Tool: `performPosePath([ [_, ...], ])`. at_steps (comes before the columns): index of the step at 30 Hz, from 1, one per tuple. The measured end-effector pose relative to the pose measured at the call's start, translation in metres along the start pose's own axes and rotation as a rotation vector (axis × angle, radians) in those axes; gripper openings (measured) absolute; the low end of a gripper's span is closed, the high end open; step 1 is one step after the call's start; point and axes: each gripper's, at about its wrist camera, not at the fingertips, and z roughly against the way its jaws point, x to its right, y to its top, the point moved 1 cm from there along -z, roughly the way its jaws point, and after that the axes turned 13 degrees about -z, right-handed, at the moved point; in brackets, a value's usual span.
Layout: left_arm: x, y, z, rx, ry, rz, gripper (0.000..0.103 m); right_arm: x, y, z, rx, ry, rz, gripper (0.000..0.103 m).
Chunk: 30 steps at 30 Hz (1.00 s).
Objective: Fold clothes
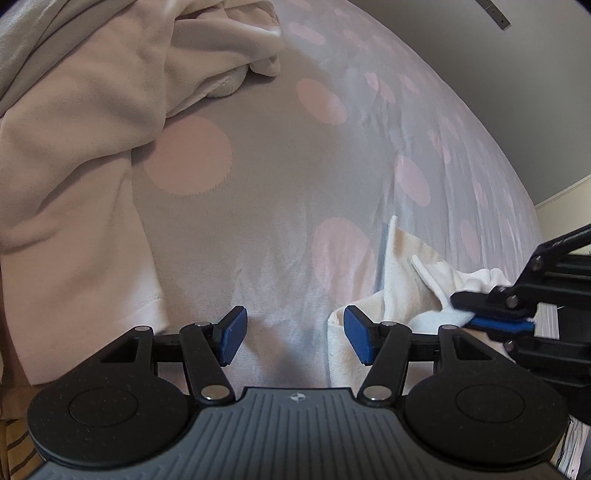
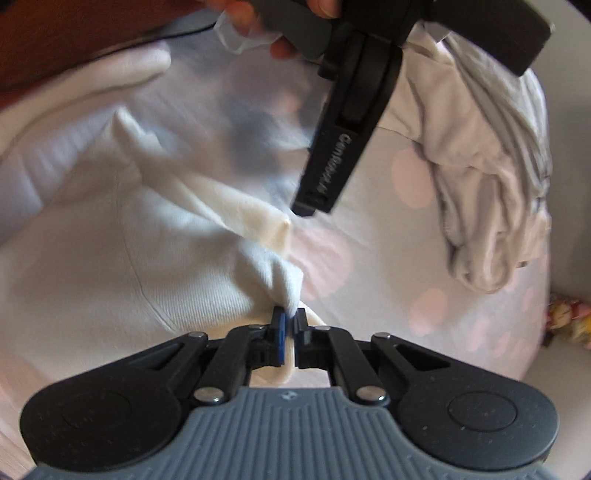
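White garment [image 2: 122,251]: spread over the left half of the right wrist view, ribbed knit, lying on a grey sheet with pale pink dots [image 2: 388,258]. One corner is drawn up into a peak toward lower centre. In the left wrist view the same cloth [image 1: 402,266] shows at lower right, creased and partly lifted.

Right gripper [image 2: 290,332]: jaws together, clamped on that white corner; a fold of fabric hangs below the pads. Seen also at the right edge of the left wrist view [image 1: 495,314], pinching white cloth.

Left gripper [image 1: 291,334]: jaws apart, nothing between the blue pads [image 1: 232,334], only bare sheet [image 1: 280,173] under the gap. Its right pad sits just beside the garment's edge. From the right wrist view it [image 2: 325,184] hangs down from top centre, a hand [image 2: 258,22] on its grip.

Pinkish-cream garment [image 1: 74,192]: crumpled, upper left and left side of the left wrist view. Same heap [image 2: 484,206], bunched, at upper right of the right wrist view.
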Motion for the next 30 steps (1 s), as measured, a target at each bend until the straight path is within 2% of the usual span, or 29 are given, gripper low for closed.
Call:
performPosePath([
  [3, -0.001, 0.000, -0.001, 0.009, -0.013, -0.001, 0.056, -0.001, -0.001, -0.014, -0.016, 0.038, 0.001, 0.005],
  [5, -0.002, 0.001, -0.003, 0.010, -0.024, -0.006, 0.056, 0.008, -0.006, -0.013, -0.011, 0.045, -0.057, 0.010],
  [6, -0.002, 0.002, -0.004, 0.009, -0.029, -0.007, 0.056, 0.015, -0.008, -0.009, -0.002, 0.038, -0.106, 0.012],
  [8, 0.000, 0.003, -0.006, 0.008, -0.031, -0.014, 0.056, 0.028, -0.013, 0.003, 0.021, 0.006, -0.223, 0.026],
  [11, 0.005, 0.002, -0.005, 0.007, -0.047, -0.036, 0.056, 0.033, -0.022, 0.024, 0.068, -0.012, -0.395, 0.026],
  [16, 0.017, -0.004, 0.001, 0.000, -0.064, -0.079, 0.056, -0.018, -0.023, 0.059, 0.150, -0.045, -0.650, 0.026],
  [20, 0.031, -0.011, 0.008, -0.015, -0.074, -0.104, 0.056, -0.077, -0.014, 0.064, 0.195, -0.046, -0.753, 0.027],
  [24, 0.046, -0.022, 0.018, -0.036, -0.071, -0.133, 0.056, -0.128, 0.000, 0.062, 0.211, -0.087, -0.746, 0.030],
  [26, 0.055, -0.028, 0.025, -0.048, -0.062, -0.152, 0.056, -0.147, 0.006, 0.060, 0.211, -0.117, -0.723, 0.042],
  [30, 0.071, -0.046, 0.039, -0.068, -0.067, -0.181, 0.056, -0.173, 0.014, 0.046, 0.183, -0.177, -0.645, 0.043],
])
